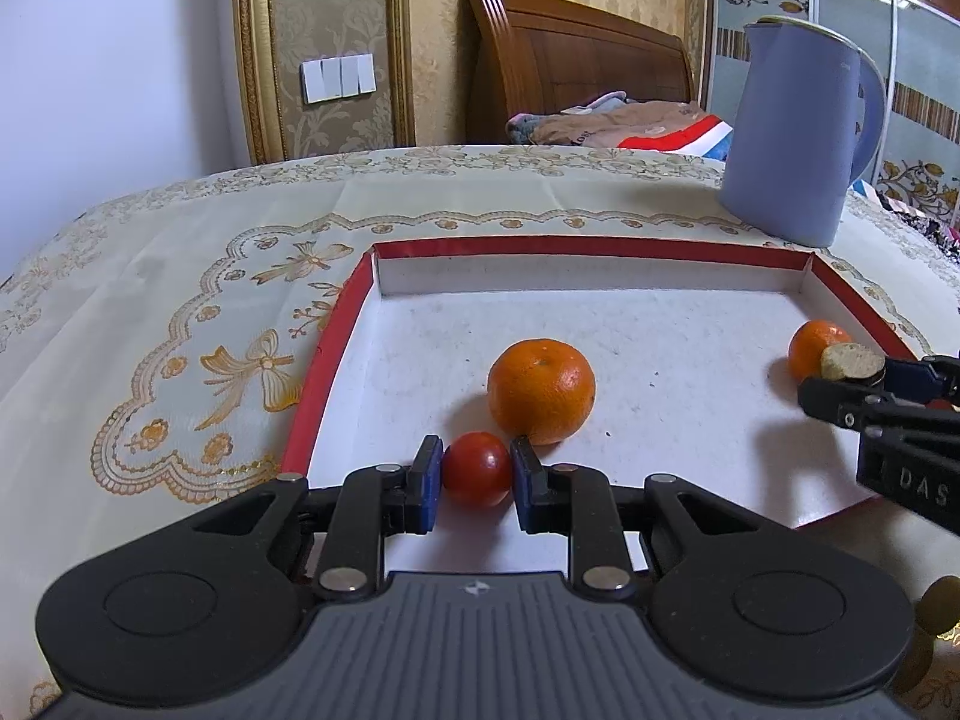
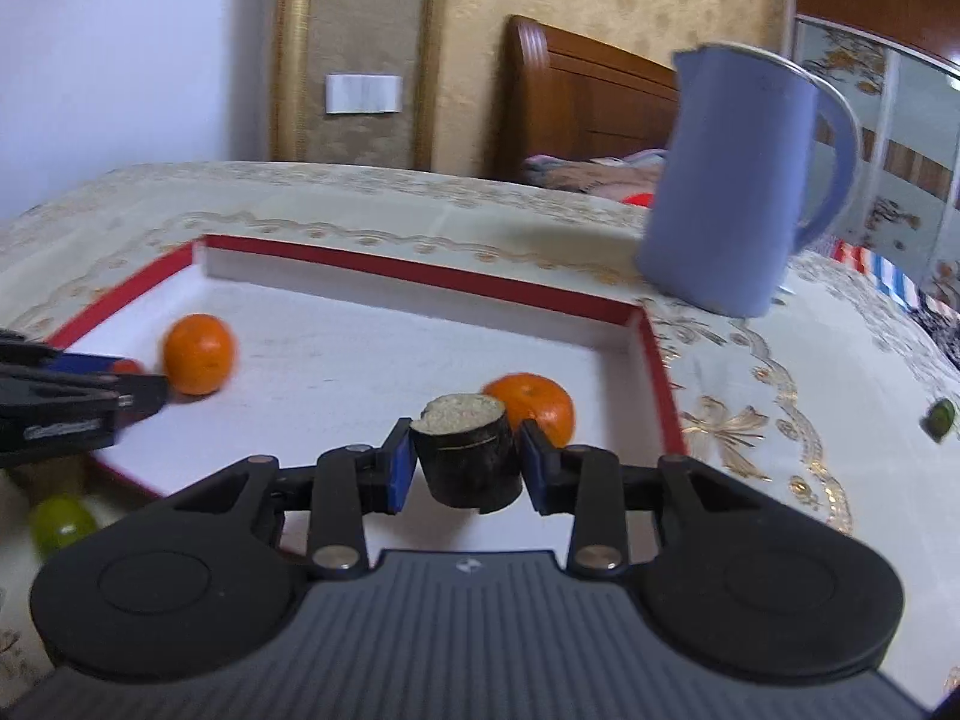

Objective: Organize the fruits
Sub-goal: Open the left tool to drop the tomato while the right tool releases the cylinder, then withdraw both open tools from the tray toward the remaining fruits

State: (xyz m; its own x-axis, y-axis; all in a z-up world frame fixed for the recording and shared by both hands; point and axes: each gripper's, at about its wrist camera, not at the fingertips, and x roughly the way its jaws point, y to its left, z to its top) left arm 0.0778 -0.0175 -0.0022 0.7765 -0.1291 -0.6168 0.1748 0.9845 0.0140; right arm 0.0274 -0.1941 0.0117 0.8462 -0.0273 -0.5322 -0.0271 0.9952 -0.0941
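Note:
A red-rimmed white tray (image 1: 576,246) lies on the table. My left gripper (image 1: 477,457) is shut on a small red tomato (image 1: 477,471), low over the tray's near left part, just in front of a large orange (image 1: 540,390). My right gripper (image 2: 467,438) is shut on a dark cylindrical piece with a pale cut top (image 2: 465,462), held over the right side of the tray (image 2: 420,273) in front of a second orange (image 2: 531,405). In the left wrist view the right gripper (image 1: 852,373) enters from the right with that dark piece (image 1: 852,360).
A tall blue jug (image 1: 798,132) stands on the patterned tablecloth just behind the tray's far right corner. One green fruit (image 2: 60,522) lies off the tray at its near left, and another green fruit (image 2: 939,420) lies on the cloth to the right. A bed stands behind the table.

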